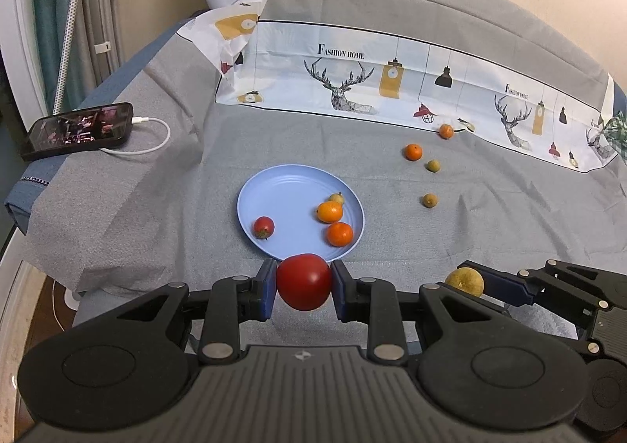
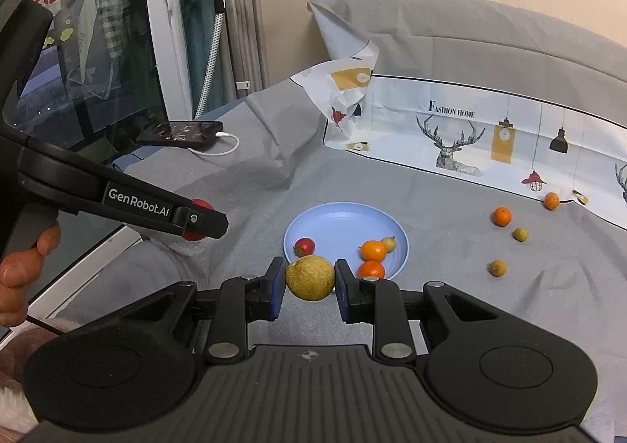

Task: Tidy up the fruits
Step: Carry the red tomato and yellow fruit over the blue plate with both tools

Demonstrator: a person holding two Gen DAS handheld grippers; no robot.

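My left gripper is shut on a large red tomato, held just short of the near rim of the blue plate. My right gripper is shut on a round yellow-green fruit, near the plate's front rim. On the plate lie a small red fruit, two orange fruits and a small yellow one. Two oranges and two small green-yellow fruits lie loose on the grey cloth to the right.
A phone on a white charging cable lies on the raised left edge of the cloth. A printed white sheet runs along the back. The left gripper's arm and the hand holding it cross the left of the right wrist view.
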